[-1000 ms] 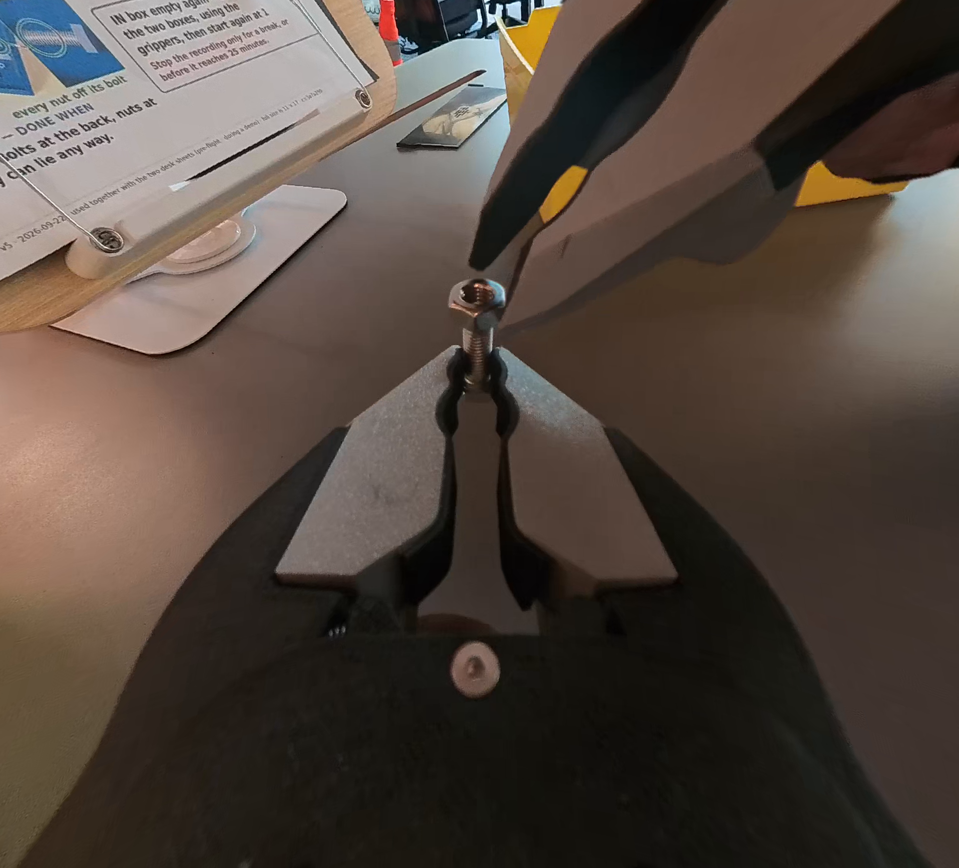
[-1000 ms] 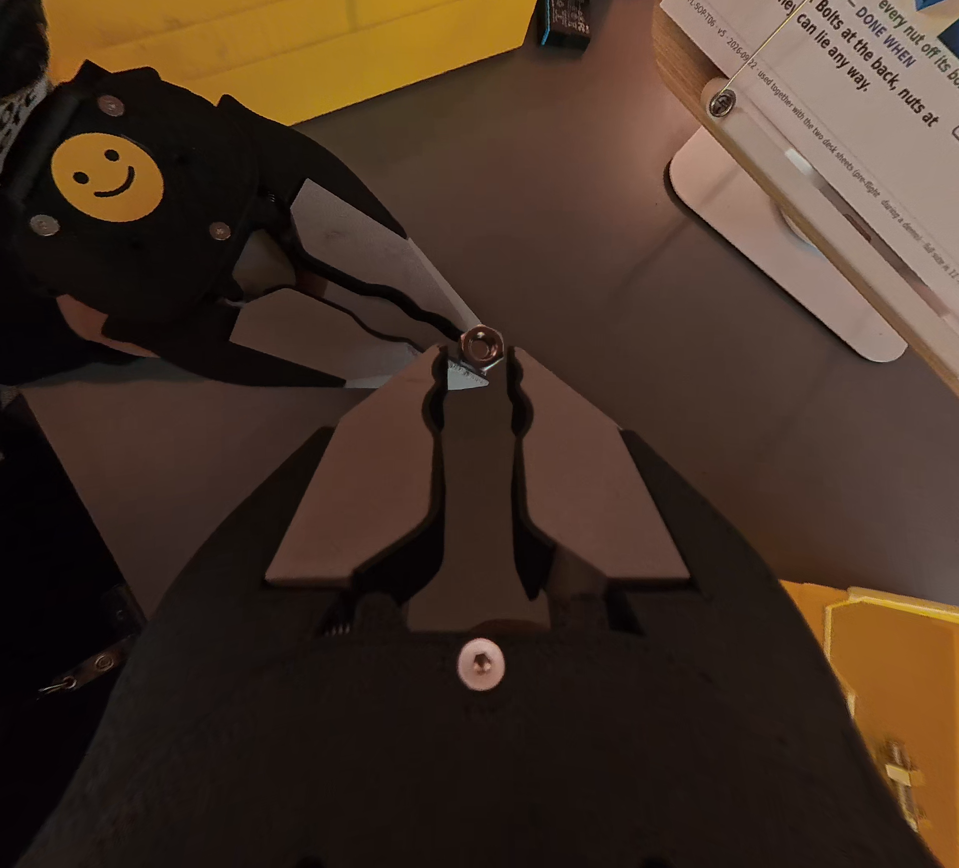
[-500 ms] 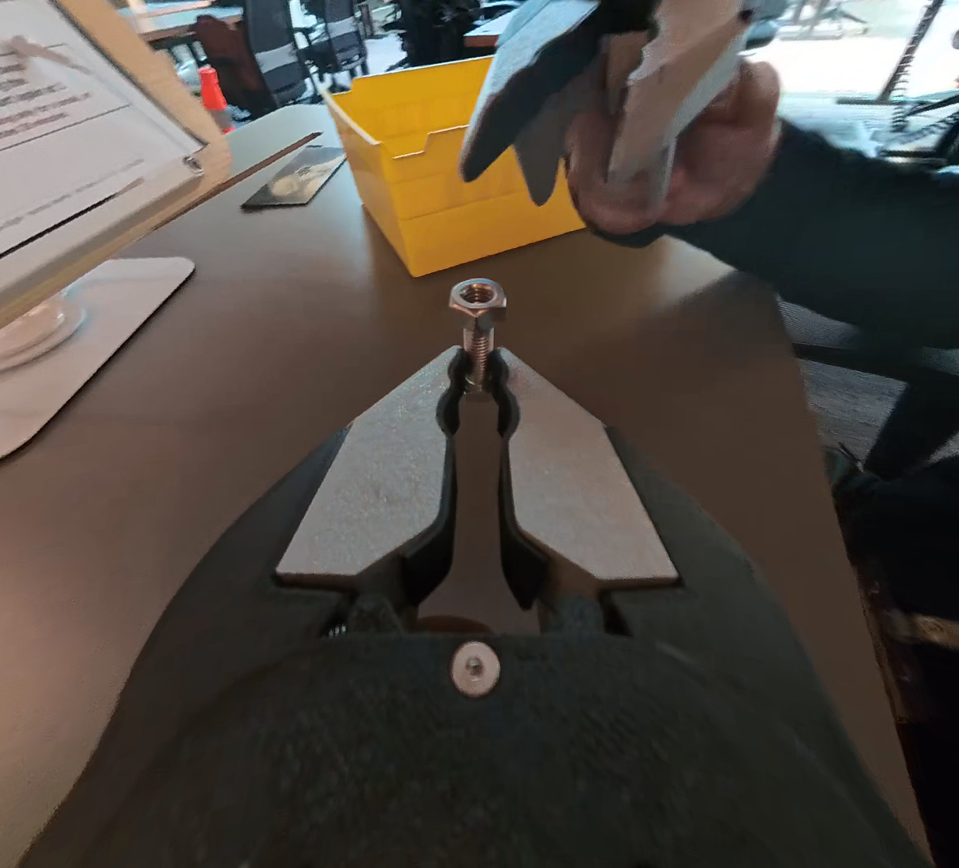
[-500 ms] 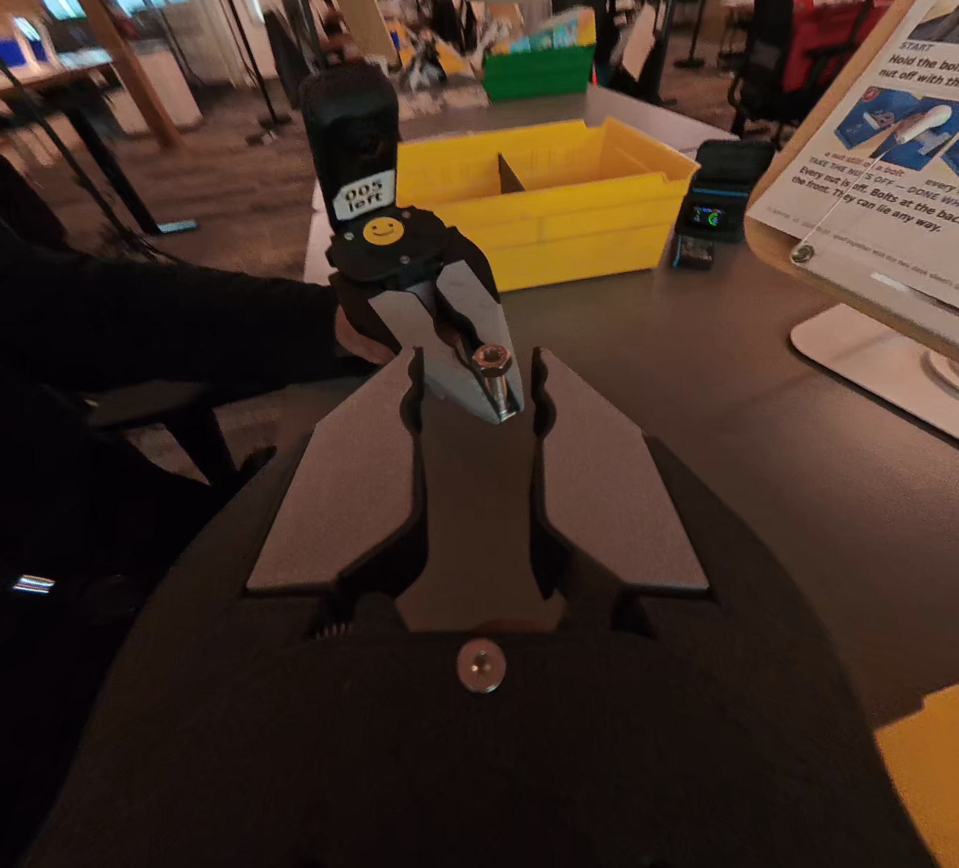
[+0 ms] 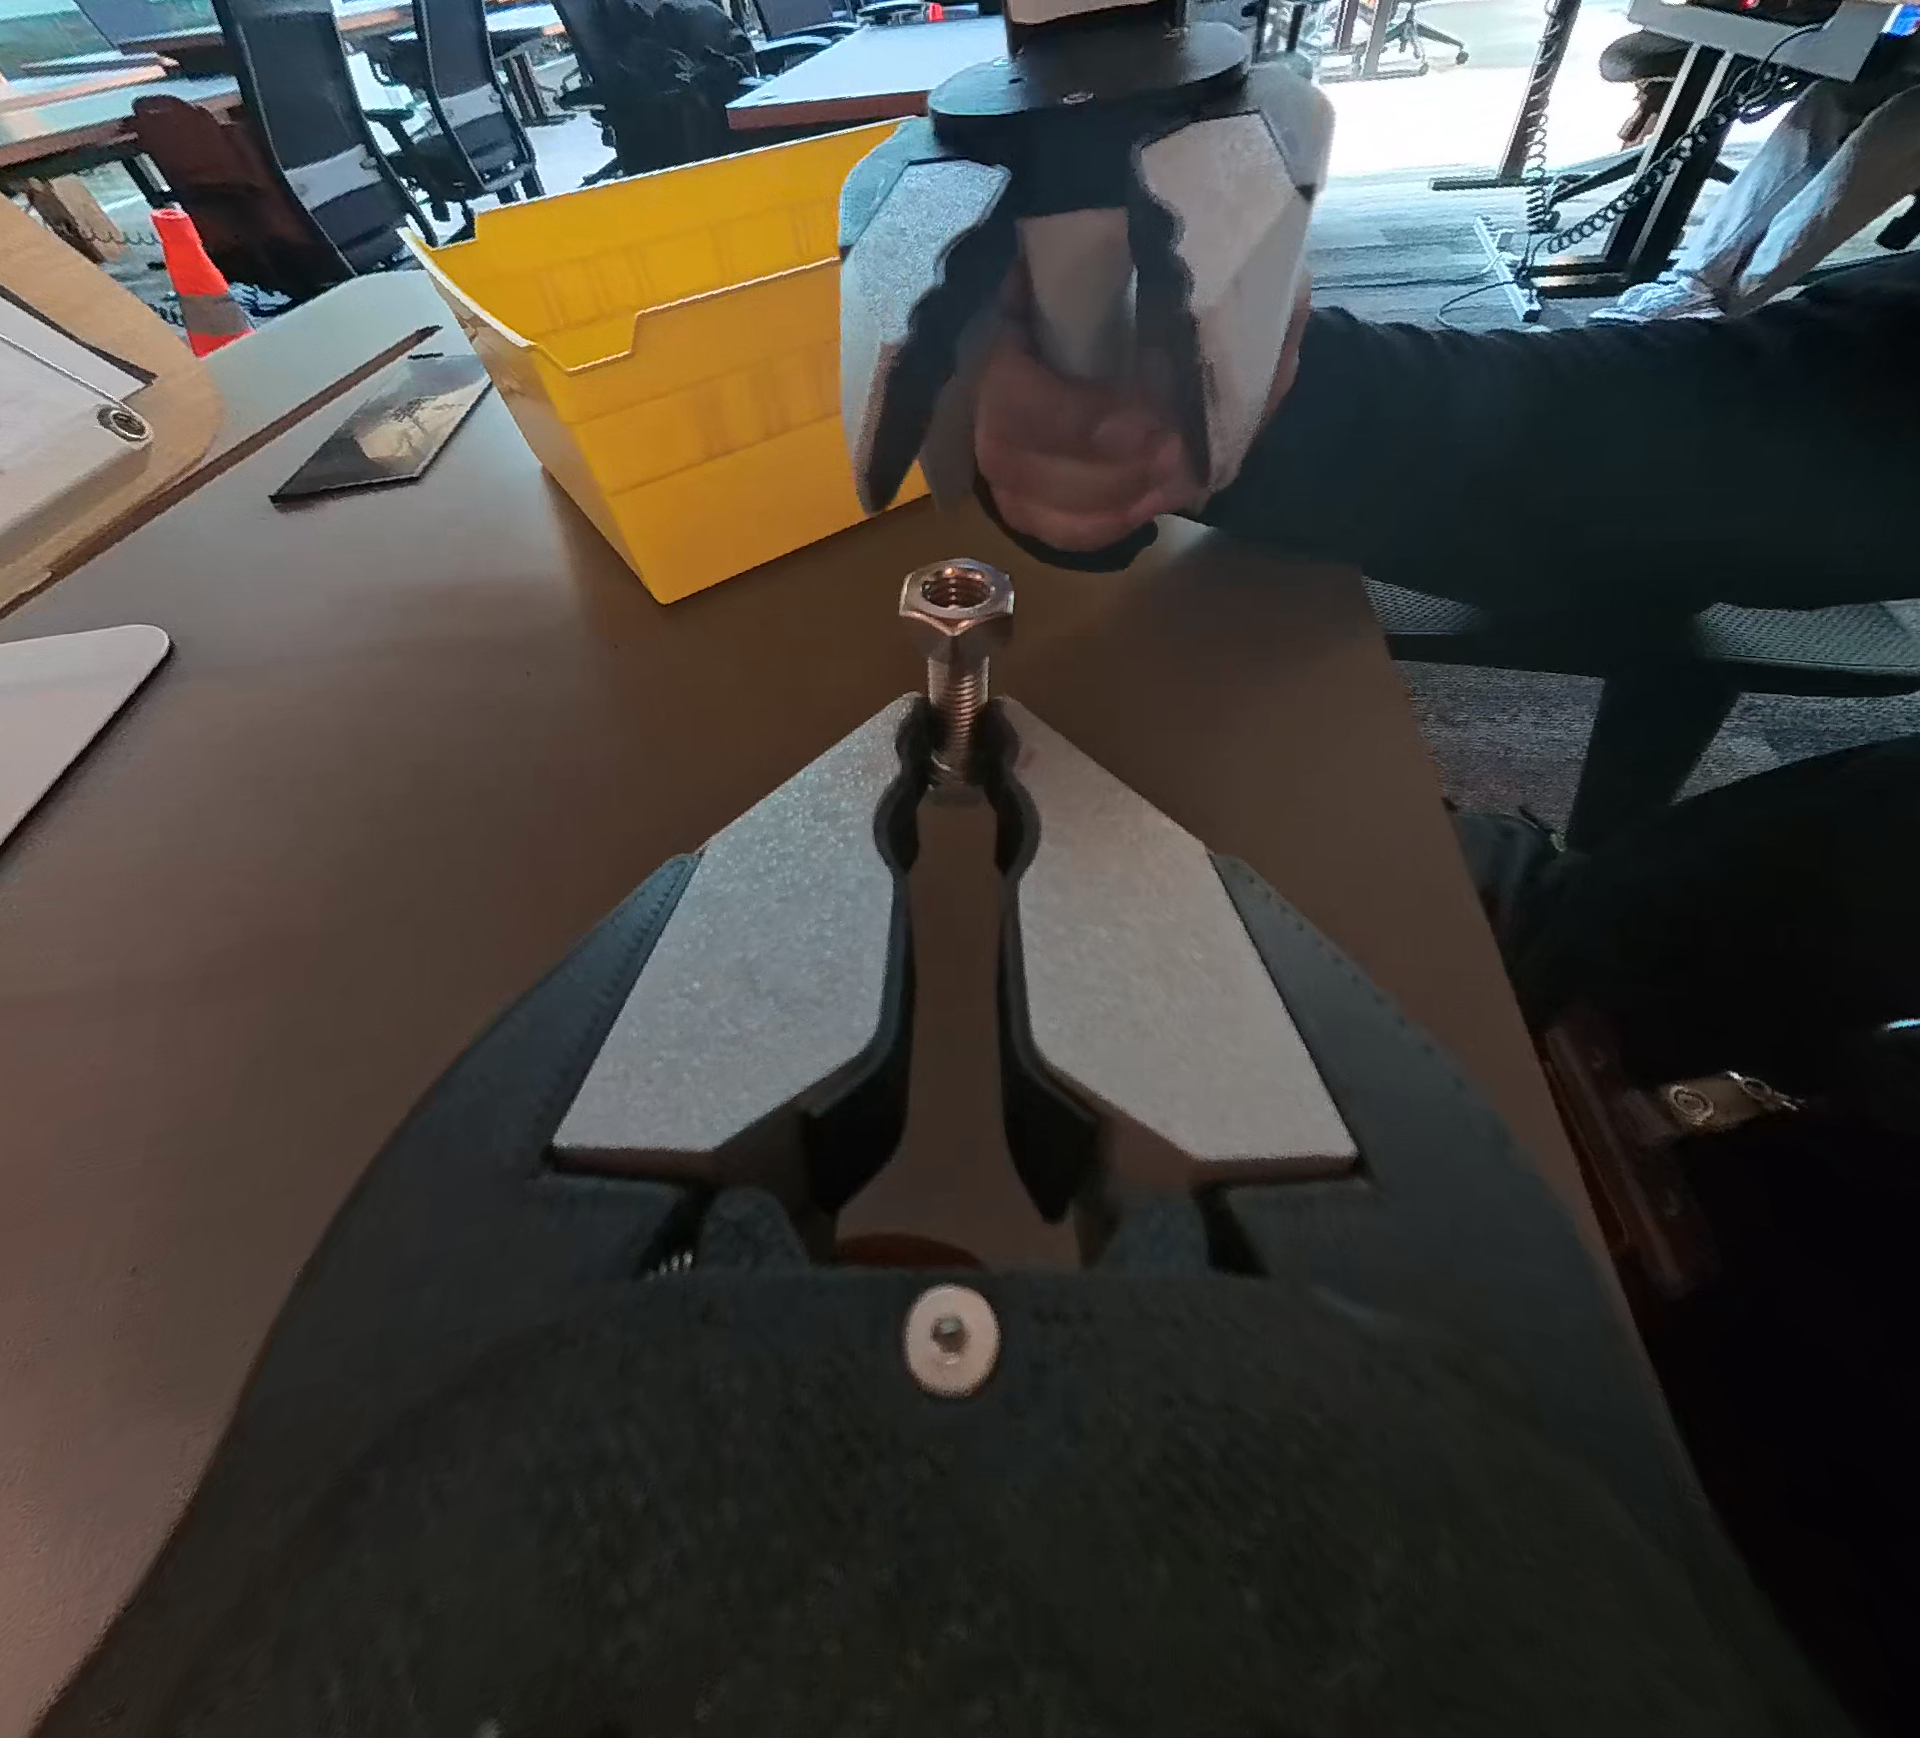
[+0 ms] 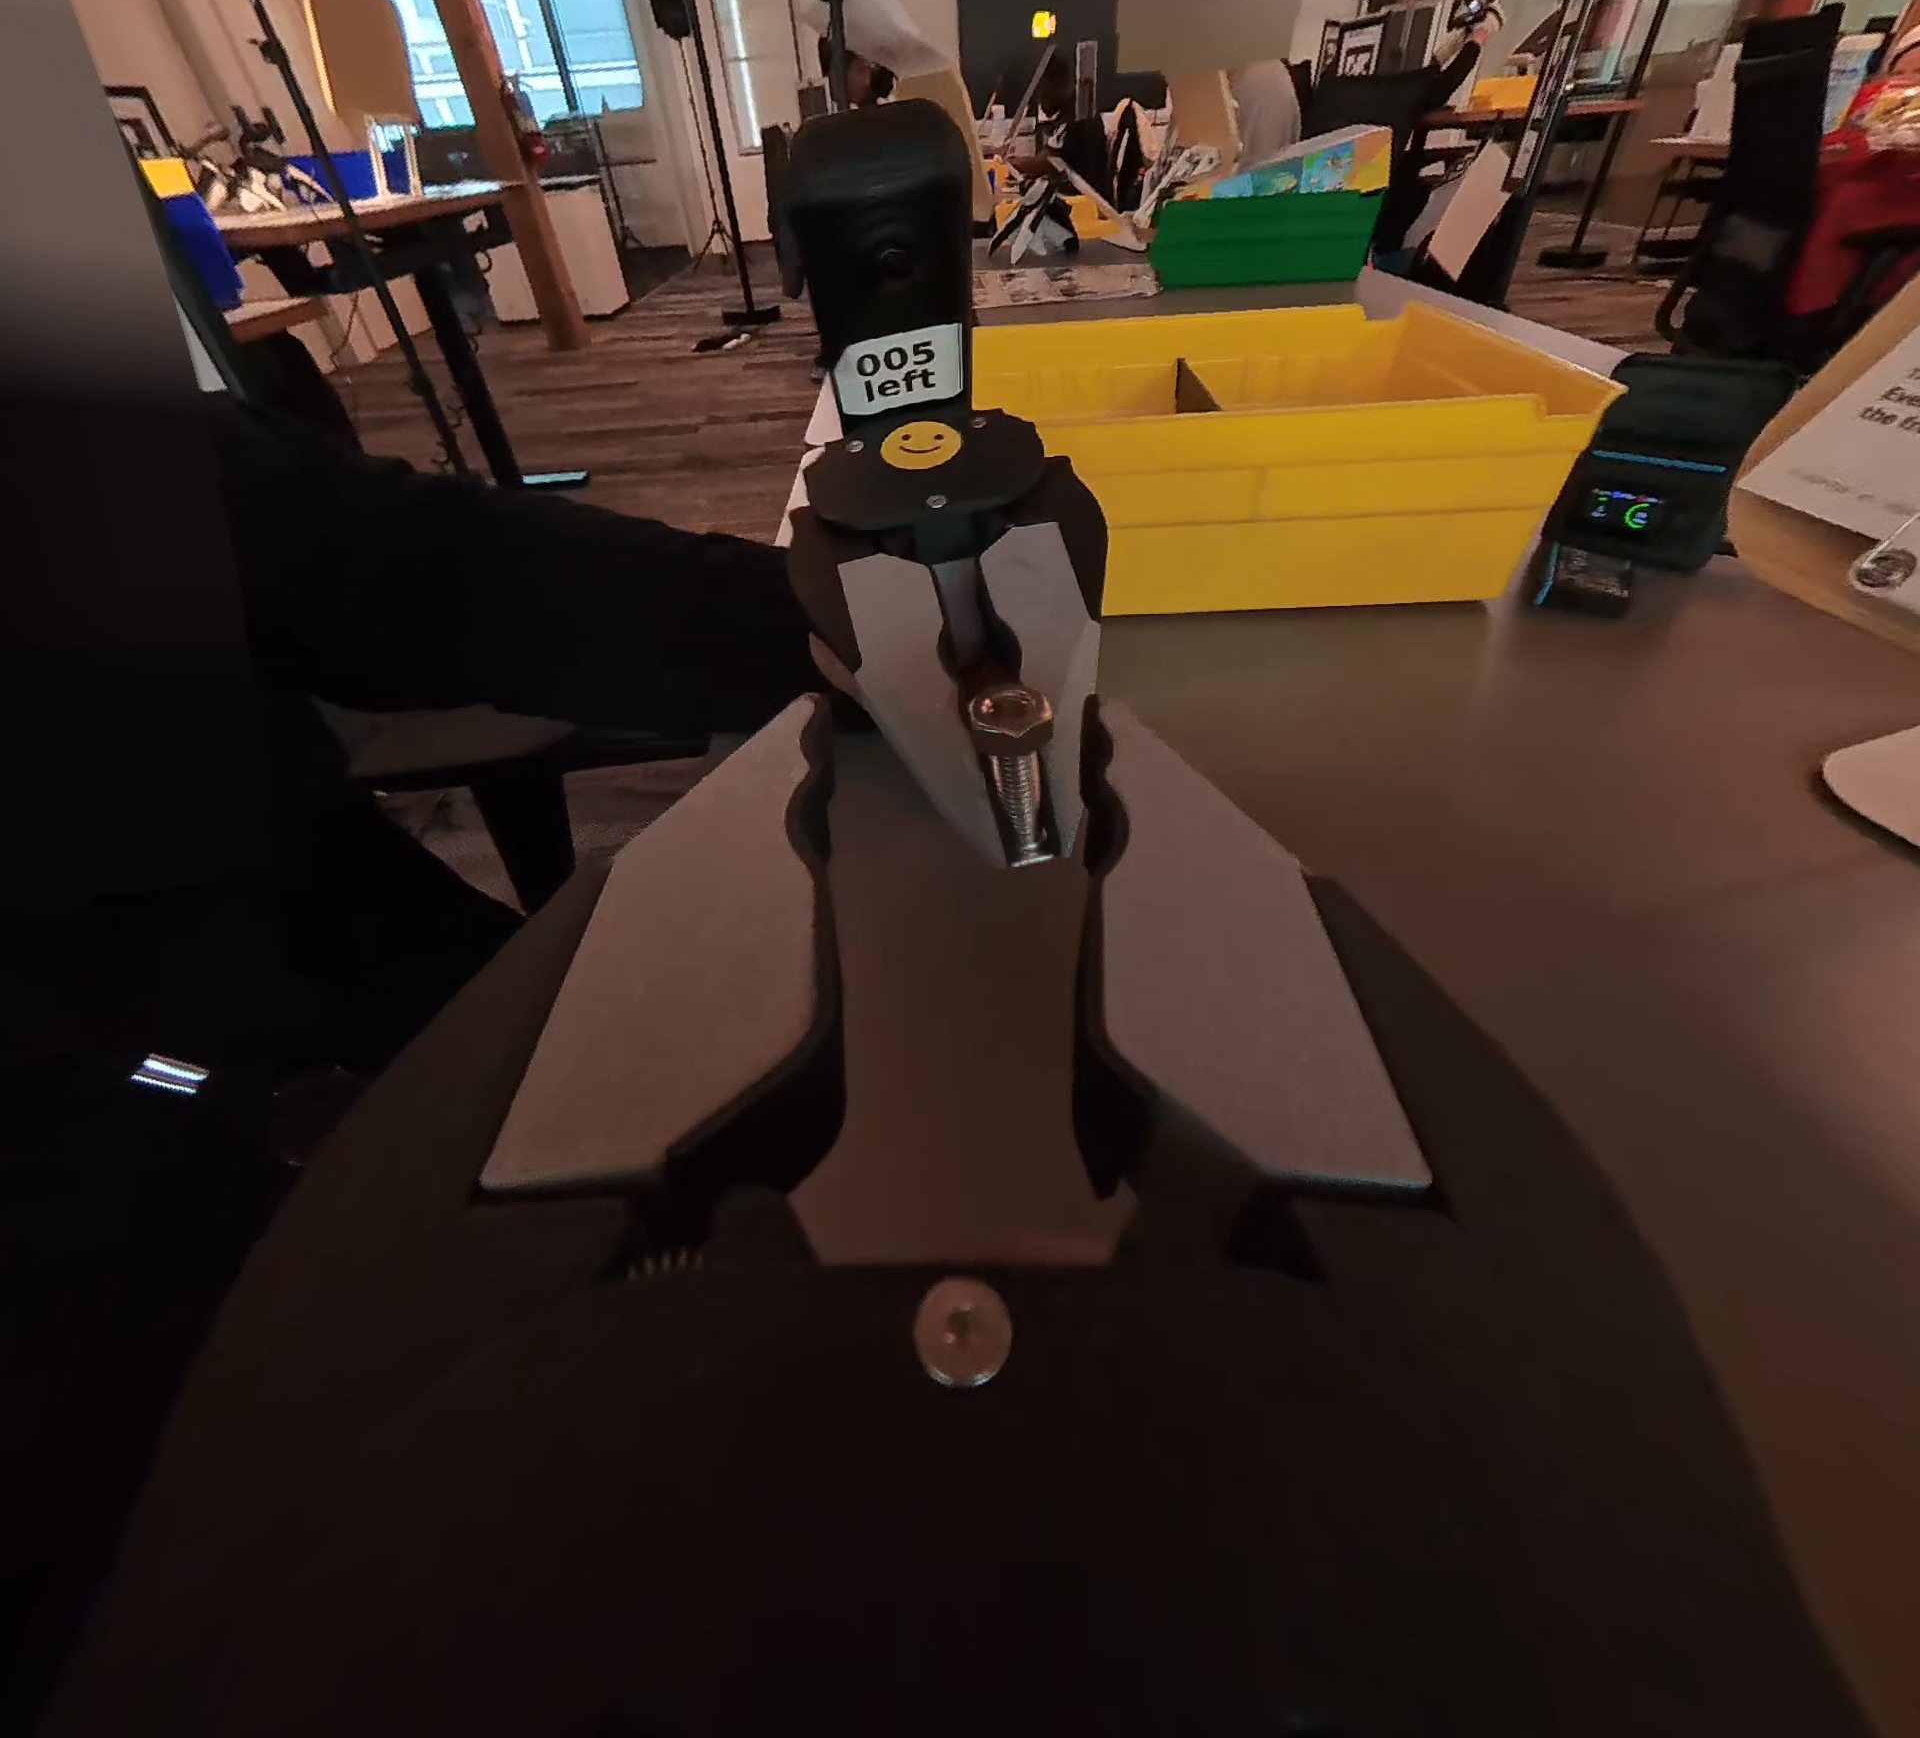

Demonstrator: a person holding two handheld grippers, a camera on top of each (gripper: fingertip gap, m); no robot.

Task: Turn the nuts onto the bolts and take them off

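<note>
My left gripper point(image 5: 954, 738) is shut on the lower part of a steel bolt point(image 5: 951, 696) and holds it upright above the brown table point(image 5: 416, 753). A hex nut point(image 5: 954, 599) sits on the bolt's top end, its threaded hole showing. My right gripper point(image 5: 1039, 488) hangs beyond it, open and empty, a hand around it. In the right wrist view my right gripper point(image 6: 956, 732) is open. The nut point(image 6: 1008, 717) and bolt point(image 6: 1023, 805) stand just past its right fingertip, held by the left gripper, and not touching the right gripper.
A yellow bin point(image 5: 707, 400) stands behind the bolt. A divided yellow bin point(image 6: 1299, 483) sits across the table beside a black device with a lit screen point(image 6: 1636, 509). A paper stand point(image 5: 62, 400) with a white base point(image 5: 52, 712) is on the left. The table edge point(image 5: 1455, 857) runs on the right. The gap from one gripper's tips to the other's is roughly 4 cm.
My right gripper has left the nut, opened wider and backed away from it. My left gripper has tilted up with the bolt still in it.
</note>
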